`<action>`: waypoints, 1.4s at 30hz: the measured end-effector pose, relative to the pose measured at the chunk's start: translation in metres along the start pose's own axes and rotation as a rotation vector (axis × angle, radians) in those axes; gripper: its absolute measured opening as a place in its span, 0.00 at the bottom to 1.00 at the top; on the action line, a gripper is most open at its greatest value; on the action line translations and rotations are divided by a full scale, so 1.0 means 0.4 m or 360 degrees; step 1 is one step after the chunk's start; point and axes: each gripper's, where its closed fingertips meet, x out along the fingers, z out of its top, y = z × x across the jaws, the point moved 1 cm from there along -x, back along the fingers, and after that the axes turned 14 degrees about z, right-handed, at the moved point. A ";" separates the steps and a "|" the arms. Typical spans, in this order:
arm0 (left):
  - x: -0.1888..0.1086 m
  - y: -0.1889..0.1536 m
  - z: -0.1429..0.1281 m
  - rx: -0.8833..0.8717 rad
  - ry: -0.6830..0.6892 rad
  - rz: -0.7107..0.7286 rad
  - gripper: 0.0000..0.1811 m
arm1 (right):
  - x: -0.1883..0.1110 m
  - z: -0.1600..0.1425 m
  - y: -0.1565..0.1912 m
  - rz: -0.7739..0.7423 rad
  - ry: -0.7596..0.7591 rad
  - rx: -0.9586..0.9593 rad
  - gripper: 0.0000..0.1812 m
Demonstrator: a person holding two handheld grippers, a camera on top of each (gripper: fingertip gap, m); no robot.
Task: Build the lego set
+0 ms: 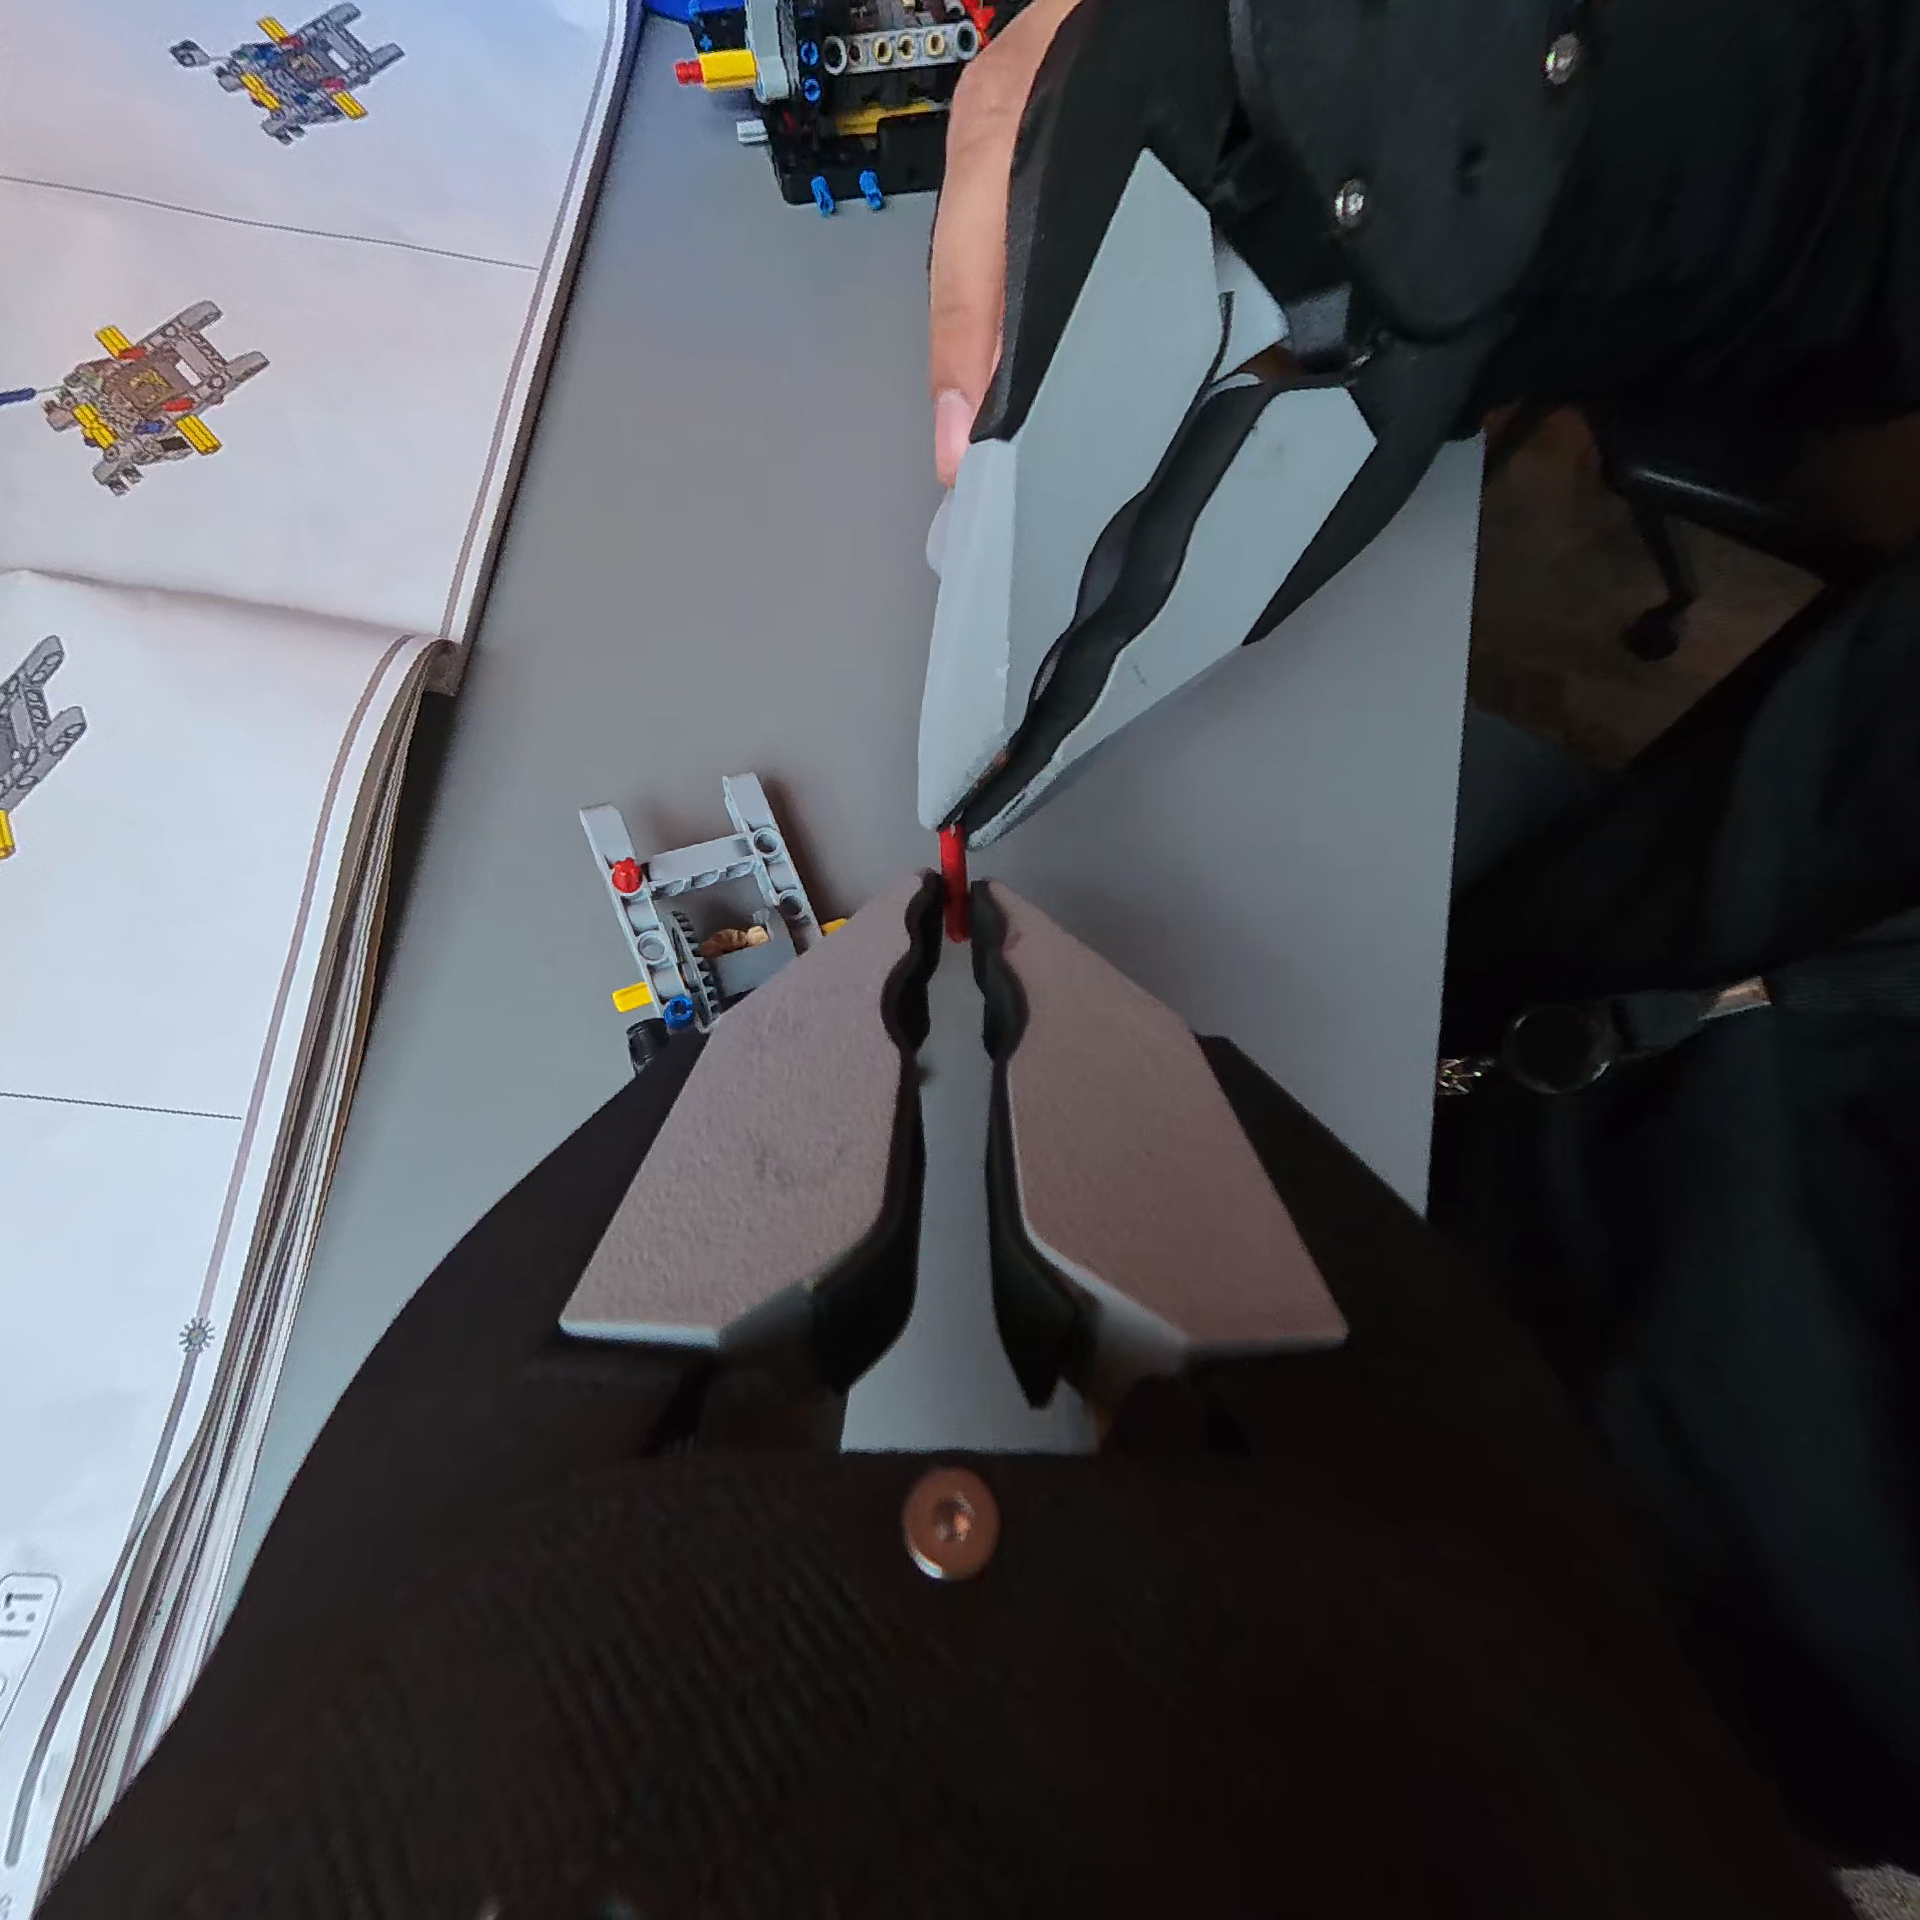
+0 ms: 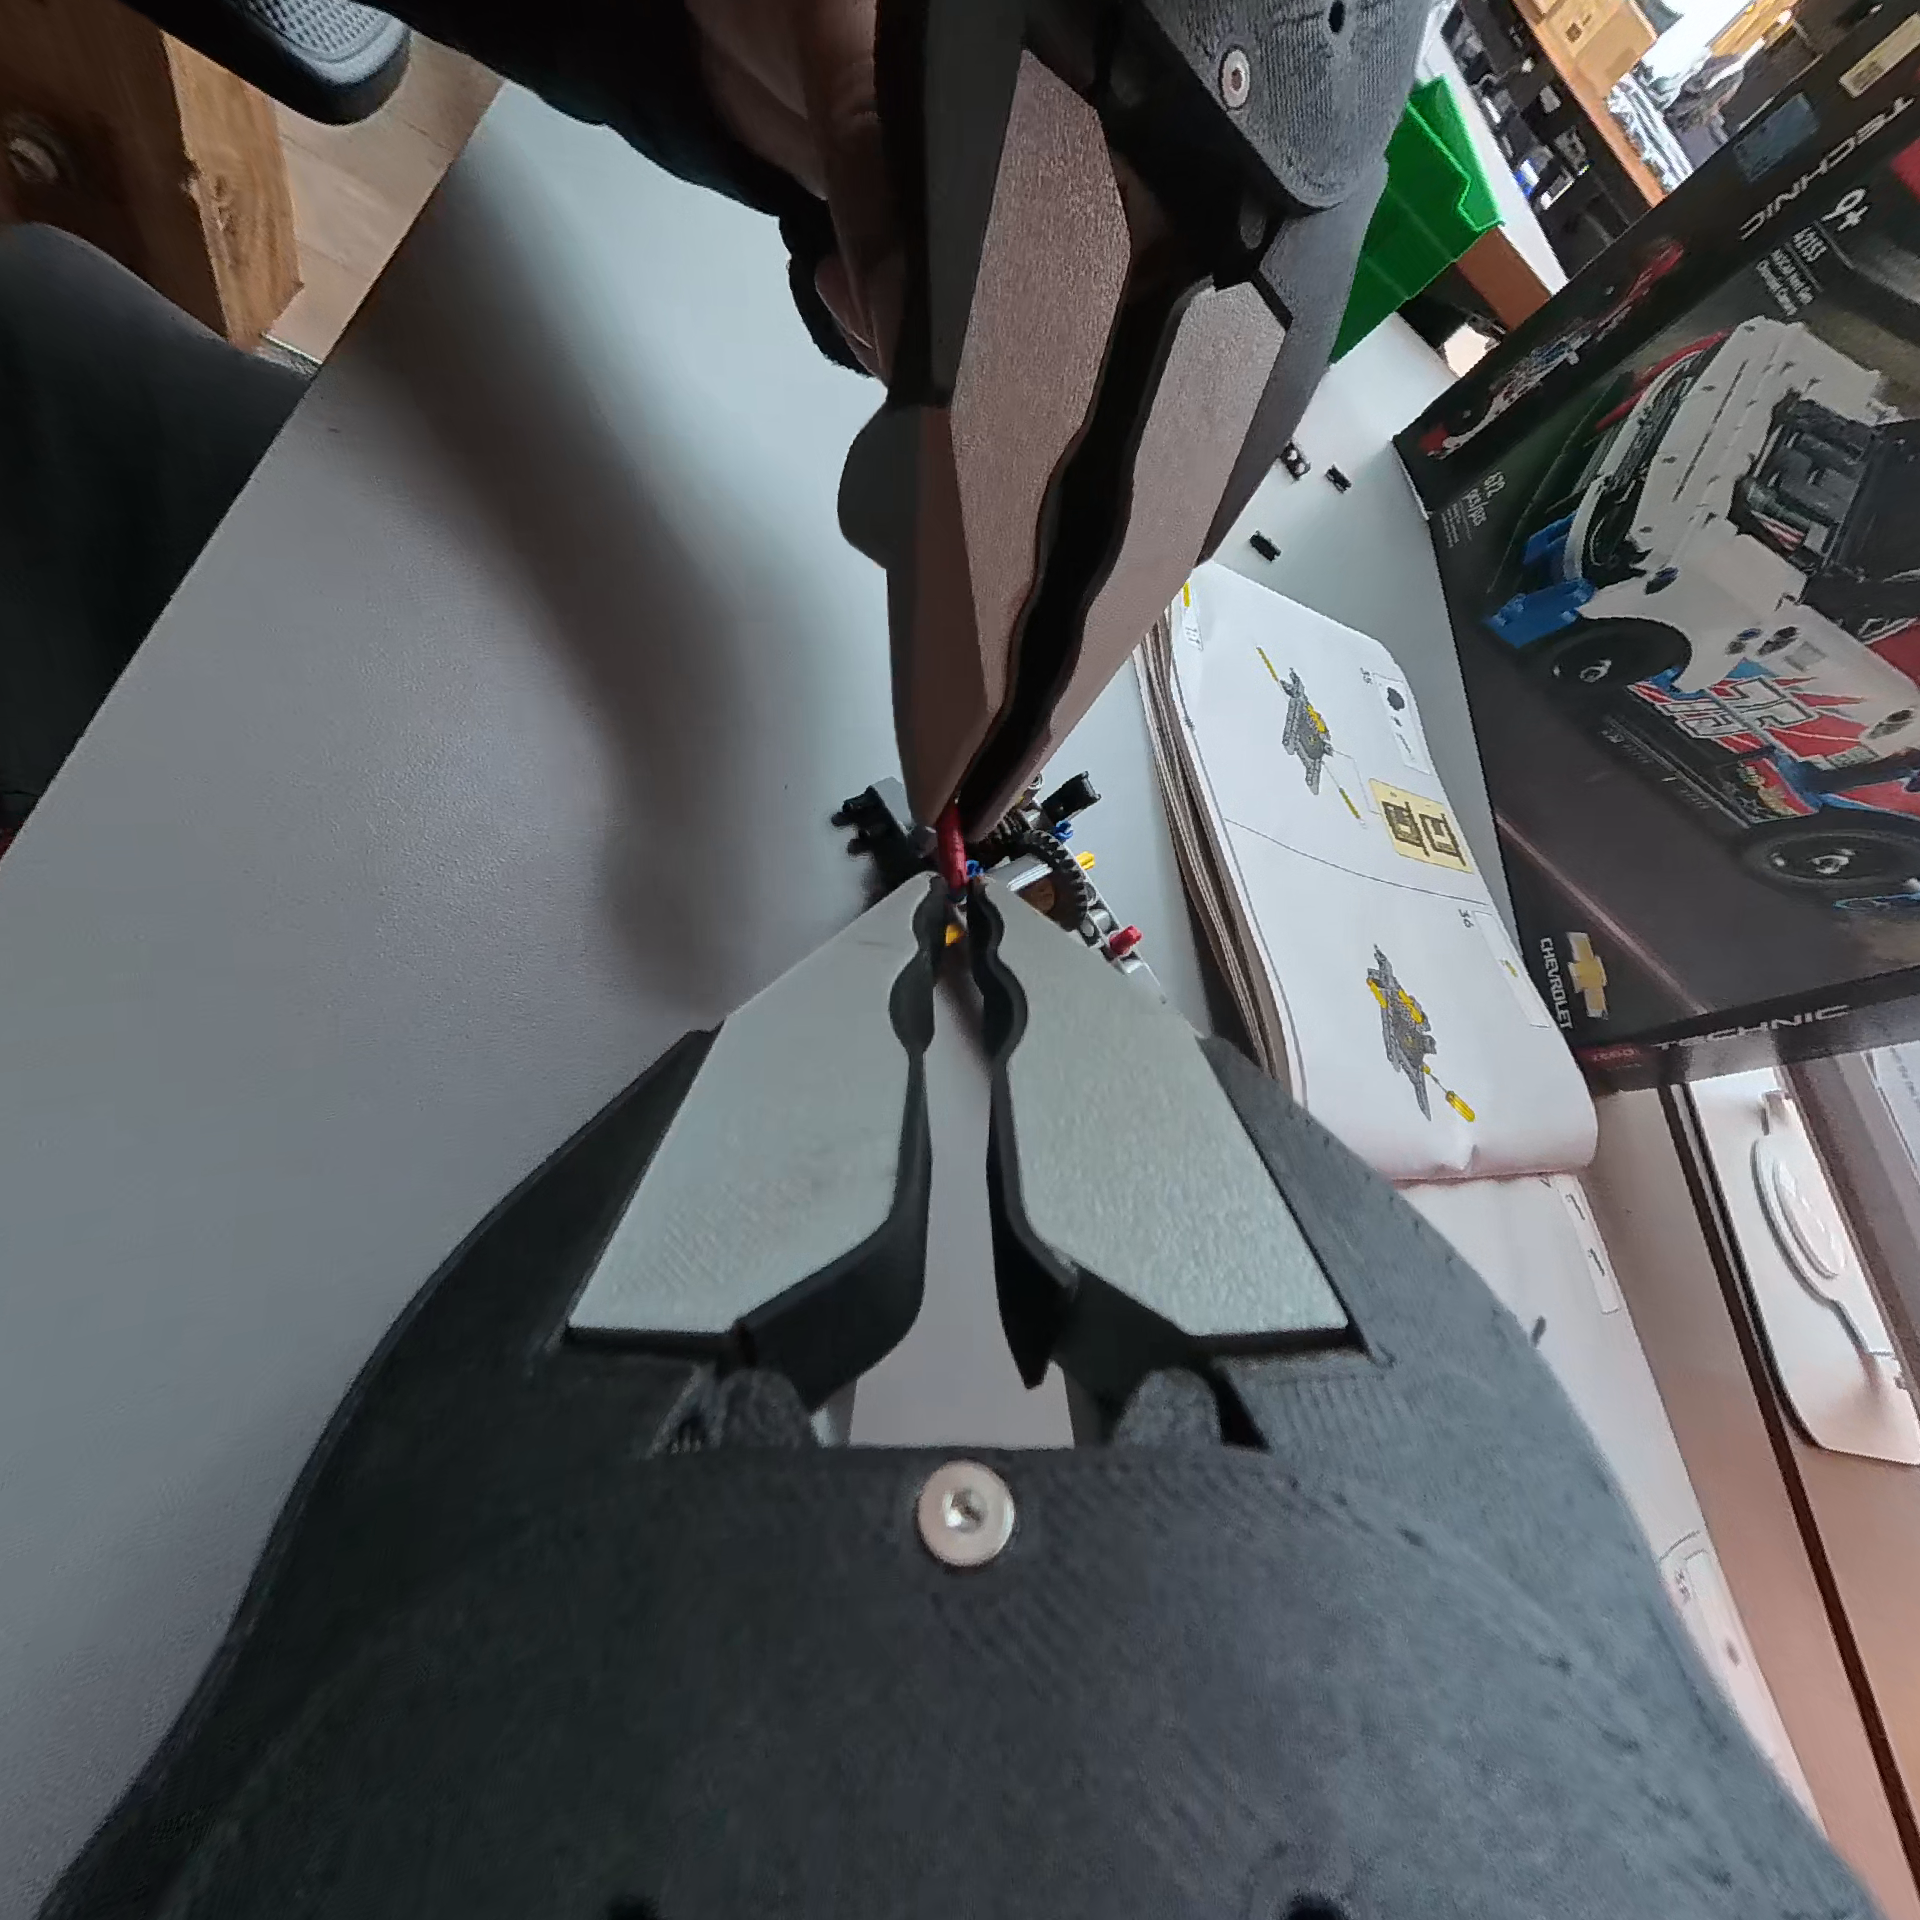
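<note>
A small red Lego piece [image 1: 953, 883] is held between the two grippers, tip to tip, above the grey table [image 1: 748, 520]. My left gripper [image 1: 956, 906] is shut on its near end. My right gripper [image 1: 964, 816] comes in from the upper right and is shut on its far end. In the right wrist view the red piece [image 2: 950, 847] spans from my right gripper [image 2: 954, 906] to the left gripper [image 2: 954, 816]. A grey Lego subassembly [image 1: 707, 914] with a gear, red pin and yellow pin lies on the table just below them; it also shows in the right wrist view [image 2: 1049, 878].
The open instruction booklet [image 1: 208, 727] lies along the table's left side, and shows too in the right wrist view [image 2: 1351, 883]. A larger black and grey assembly [image 1: 852, 94] stands at the far end. The set's box [image 2: 1714, 623], a green bin [image 2: 1423, 208] and loose black pins [image 2: 1262, 543] are behind. Only a small space, under 4 cm, lies between the two pairs of fingers. Left tips and right tips are each some 6 centimetres from the grey Lego subassembly [image 1: 707, 914].
</note>
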 end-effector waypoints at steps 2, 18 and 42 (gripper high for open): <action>0.003 0.000 -0.003 0.0025 0.0011 0.0014 0.01 | 0.002 -0.003 0.001 0.0008 0.0008 0.0003 0.00; -0.006 -0.008 0.016 0.0611 -0.0043 0.0342 0.01 | -0.017 0.010 -0.004 0.0032 -0.0107 0.0076 0.00; 0.010 -0.022 -0.013 0.0543 -0.0061 0.0203 0.01 | -0.001 -0.009 0.022 0.0048 0.0133 -0.0012 0.00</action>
